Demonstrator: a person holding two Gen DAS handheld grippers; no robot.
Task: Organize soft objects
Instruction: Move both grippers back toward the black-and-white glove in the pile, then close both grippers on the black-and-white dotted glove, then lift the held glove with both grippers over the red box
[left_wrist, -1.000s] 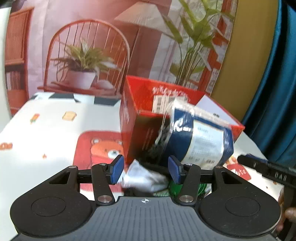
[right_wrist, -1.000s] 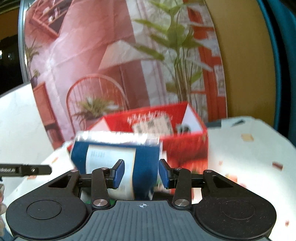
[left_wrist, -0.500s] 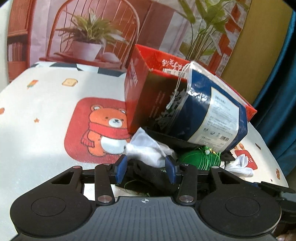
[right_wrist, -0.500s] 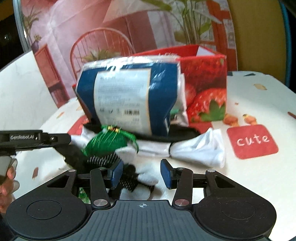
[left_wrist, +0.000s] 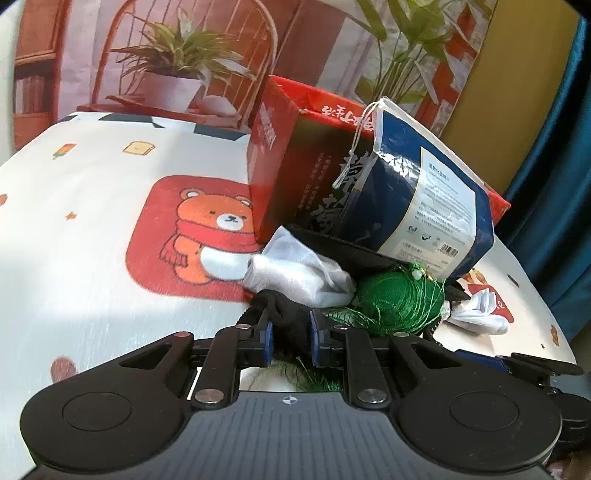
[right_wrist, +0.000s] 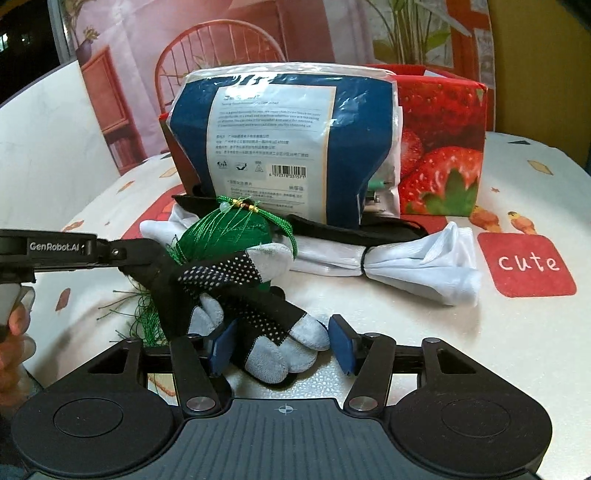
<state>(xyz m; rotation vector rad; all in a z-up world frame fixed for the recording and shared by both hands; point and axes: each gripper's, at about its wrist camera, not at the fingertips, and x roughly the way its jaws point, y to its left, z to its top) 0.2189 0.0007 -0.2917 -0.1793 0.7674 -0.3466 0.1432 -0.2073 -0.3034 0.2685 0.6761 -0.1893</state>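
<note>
Limp and light, the black dotted fabric glove (right_wrist: 236, 291) sits cuff-pinched in the left gripper (left_wrist: 289, 338); right gripper (right_wrist: 279, 345) jaws wide around its grey fingertips.

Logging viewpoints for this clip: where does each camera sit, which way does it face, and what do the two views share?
Left wrist: rides the left gripper, looking along its jaws, shut on the glove, toward the red box and blue pack; the right gripper's arm shows at lower right.
Right wrist: rides the right gripper, jaws open around the glove's fingertips, facing the pack's label; the left gripper and a hand show at left.
Shared: glove, pack, box, green tassel, white cloth.
</note>
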